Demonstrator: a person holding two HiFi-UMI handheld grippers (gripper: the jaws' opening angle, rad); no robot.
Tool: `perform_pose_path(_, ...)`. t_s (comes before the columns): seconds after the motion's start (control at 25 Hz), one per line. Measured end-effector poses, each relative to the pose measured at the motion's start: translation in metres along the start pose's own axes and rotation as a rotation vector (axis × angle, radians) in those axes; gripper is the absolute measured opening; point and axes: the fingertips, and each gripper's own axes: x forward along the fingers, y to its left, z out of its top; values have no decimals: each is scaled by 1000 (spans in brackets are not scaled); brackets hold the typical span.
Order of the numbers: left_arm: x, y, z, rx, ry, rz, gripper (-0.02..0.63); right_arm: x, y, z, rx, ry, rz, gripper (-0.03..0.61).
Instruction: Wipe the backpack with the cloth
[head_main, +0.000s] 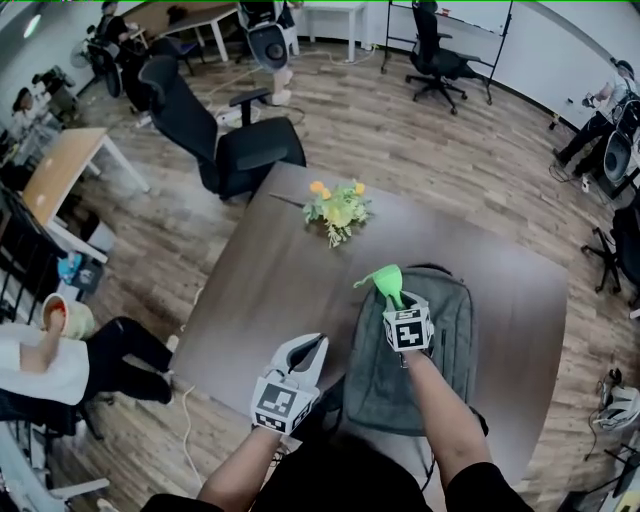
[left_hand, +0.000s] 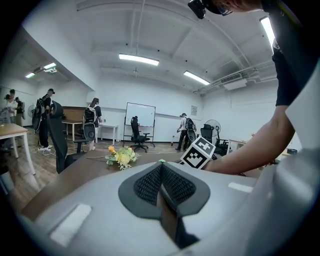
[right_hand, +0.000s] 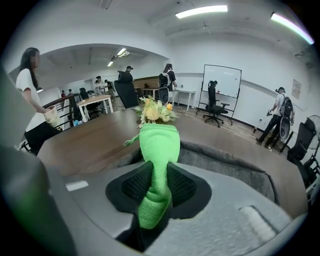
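At the backpack's (head_main: 440, 365) 11 o'clock corner, right gripper (head_main: 397, 300) pinches bunched cloth (head_main: 386, 279); left gripper (head_main: 306, 350) closed empty, so unpinned backpack may slide.

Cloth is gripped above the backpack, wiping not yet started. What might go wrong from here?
The right gripper pinches the cloth as a narrow bunch, so it may slip out or wipe only a thin strip once dragged over the backpack. The left gripper is shut on nothing and off the backpack, so the backpack might slide on the table. The flowers lie just beyond the backpack's top; a long forward stroke may knock them.
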Motion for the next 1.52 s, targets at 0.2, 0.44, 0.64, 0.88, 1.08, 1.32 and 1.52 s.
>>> perform_pose_path(0.2,5,-7,-3,2,9,-15,17,-2,-14,-3,-3,6,-36,97)
perform_pose_path(0.44,12,-14,-6,5,17,-30,17,-2,-42,-10,26,31,-86,97)
perform_pose_path(0.64,15,-20,-8,7,23,-48,18,-8,-66,-20,59,52,-138,97)
perform_pose_path(0.88,21,-28,-10,16,31,-65,17,-17,-95,-30,79,71,-188,97)
perform_pose_path(1.08,27,-36,-16,28,44,-92,18,-29,-121,-36,101,65,-240,98)
perform_pose_path(1.32,33,-45,-15,36,49,-106,17,-40,-133,-39,124,69,-266,98)
perform_pose_path(1.52,35,-50,-16,30,55,-105,17,-56,-146,-32,111,32,-297,98)
